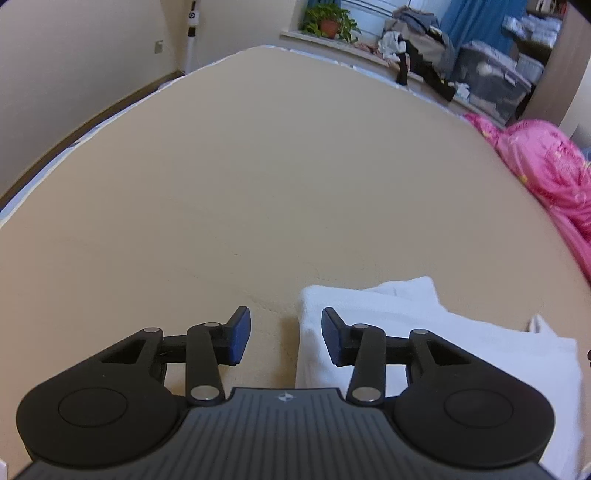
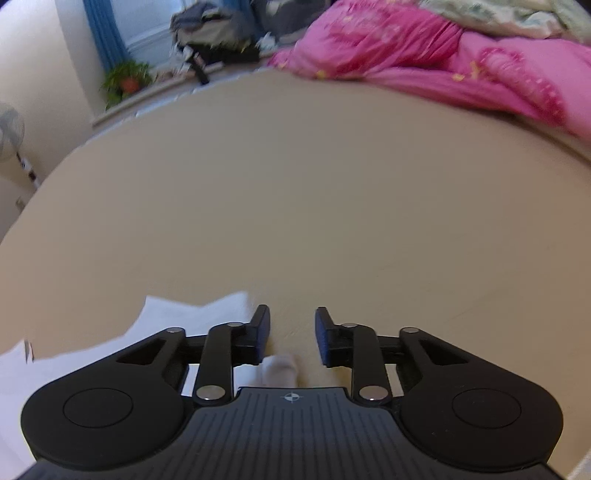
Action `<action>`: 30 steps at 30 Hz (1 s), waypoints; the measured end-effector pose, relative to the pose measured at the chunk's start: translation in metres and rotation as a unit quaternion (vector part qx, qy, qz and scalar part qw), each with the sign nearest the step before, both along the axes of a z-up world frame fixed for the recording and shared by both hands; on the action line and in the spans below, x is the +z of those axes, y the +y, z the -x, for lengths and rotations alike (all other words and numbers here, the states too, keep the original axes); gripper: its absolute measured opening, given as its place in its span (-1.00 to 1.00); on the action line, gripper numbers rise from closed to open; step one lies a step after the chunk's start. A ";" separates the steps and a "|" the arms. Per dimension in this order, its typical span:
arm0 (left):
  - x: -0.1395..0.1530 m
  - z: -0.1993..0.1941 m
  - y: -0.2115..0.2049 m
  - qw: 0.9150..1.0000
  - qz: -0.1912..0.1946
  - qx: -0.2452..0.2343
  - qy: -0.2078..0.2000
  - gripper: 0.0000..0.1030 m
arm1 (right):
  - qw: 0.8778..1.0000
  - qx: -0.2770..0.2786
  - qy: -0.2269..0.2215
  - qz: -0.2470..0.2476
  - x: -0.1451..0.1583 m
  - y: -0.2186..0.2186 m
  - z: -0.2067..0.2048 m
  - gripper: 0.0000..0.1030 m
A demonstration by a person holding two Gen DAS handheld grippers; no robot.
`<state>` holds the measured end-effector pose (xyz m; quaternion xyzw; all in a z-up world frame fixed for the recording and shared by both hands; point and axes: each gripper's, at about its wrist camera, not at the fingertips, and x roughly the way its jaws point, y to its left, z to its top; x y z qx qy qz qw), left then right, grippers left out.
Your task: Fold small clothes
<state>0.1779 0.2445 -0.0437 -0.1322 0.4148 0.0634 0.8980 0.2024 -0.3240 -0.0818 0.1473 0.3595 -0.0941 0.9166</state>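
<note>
A small white garment (image 1: 424,325) lies flat on the tan bed sheet (image 1: 258,184), at the lower right of the left wrist view. My left gripper (image 1: 286,338) is open and empty, hovering over the garment's left edge; its right finger is above the cloth. In the right wrist view the same white garment (image 2: 177,321) lies at the lower left, with a small white end (image 2: 280,371) under the gripper. My right gripper (image 2: 291,338) is open and empty, just past the garment's right side.
A crumpled pink duvet (image 2: 443,62) lies along the bed's right side, also in the left wrist view (image 1: 546,166). Beyond the bed stand a clothes pile (image 1: 421,44), a potted plant (image 1: 328,22), a grey storage box (image 1: 491,81) and a fan (image 2: 9,133).
</note>
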 end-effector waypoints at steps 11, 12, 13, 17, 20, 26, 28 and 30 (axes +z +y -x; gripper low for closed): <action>0.051 0.101 -0.027 0.996 -0.028 -0.083 -0.010 -0.07 | 0.996 0.066 -0.040 -0.052 0.061 -0.014 0.092 -0.13; 0.047 0.111 -0.030 0.996 -0.034 -0.087 -0.010 -0.05 | 0.995 0.071 -0.039 -0.054 0.062 -0.017 0.096 -0.10; 0.041 0.119 -0.031 0.995 -0.040 -0.087 -0.005 -0.05 | 0.995 0.076 -0.036 -0.055 0.059 -0.016 0.105 -0.09; 0.034 0.127 -0.026 0.997 -0.022 -0.066 0.016 -0.05 | 0.995 0.072 0.007 -0.073 0.046 -0.015 0.115 -0.09; 0.025 0.126 -0.021 0.998 -0.015 -0.050 0.040 -0.05 | 0.995 0.078 0.012 -0.057 0.045 -0.012 0.115 -0.09; 0.014 0.119 -0.010 0.995 0.025 -0.052 0.076 -0.04 | 0.994 0.083 0.044 -0.052 0.034 -0.009 0.120 -0.09; 0.006 0.113 -0.010 0.993 0.039 -0.054 0.095 0.01 | 0.993 0.086 0.056 -0.054 0.028 -0.010 0.121 -0.09; 0.000 0.110 -0.011 0.991 0.046 -0.057 0.111 0.01 | 0.992 0.095 0.068 -0.050 0.024 -0.009 0.119 -0.09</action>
